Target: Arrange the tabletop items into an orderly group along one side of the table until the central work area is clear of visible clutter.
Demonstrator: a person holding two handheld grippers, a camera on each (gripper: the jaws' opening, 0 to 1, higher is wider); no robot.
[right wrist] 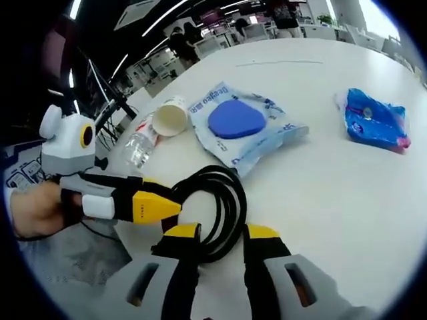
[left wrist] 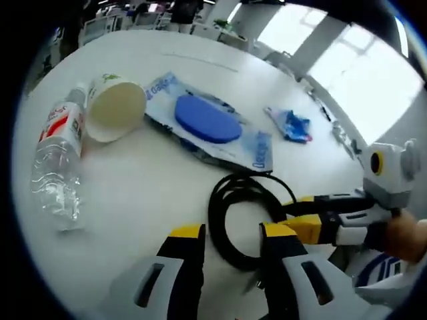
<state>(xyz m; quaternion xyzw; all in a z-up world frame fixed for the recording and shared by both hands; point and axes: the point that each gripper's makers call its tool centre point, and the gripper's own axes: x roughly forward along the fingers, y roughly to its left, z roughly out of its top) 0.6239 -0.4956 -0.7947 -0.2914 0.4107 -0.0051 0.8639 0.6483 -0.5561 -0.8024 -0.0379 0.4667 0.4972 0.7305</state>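
Observation:
A coiled black cable (left wrist: pixel 230 200) lies on the white table (left wrist: pixel 133 207) close in front of me. My left gripper (left wrist: pixel 233 233) is open, its yellow-tipped jaws standing either side of the coil's near strands. My right gripper (right wrist: pixel 221 232) is shut on the cable (right wrist: pixel 223 200), which fills the gap between its jaws. It reaches into the left gripper view from the right (left wrist: pixel 297 213). In the right gripper view the left gripper (right wrist: pixel 160 193) comes in from the left, touching the coil's left side.
Beyond the cable lie a clear packet with a blue pad (left wrist: pixel 207 120) (right wrist: pixel 240 123), a tipped paper cup (left wrist: pixel 115 110) (right wrist: pixel 170 117) and a lying water bottle (left wrist: pixel 57 160) (right wrist: pixel 140 147). A blue wrapper (left wrist: pixel 290 125) (right wrist: pixel 373 120) sits apart. A hand (right wrist: pixel 33 210) holds the left gripper.

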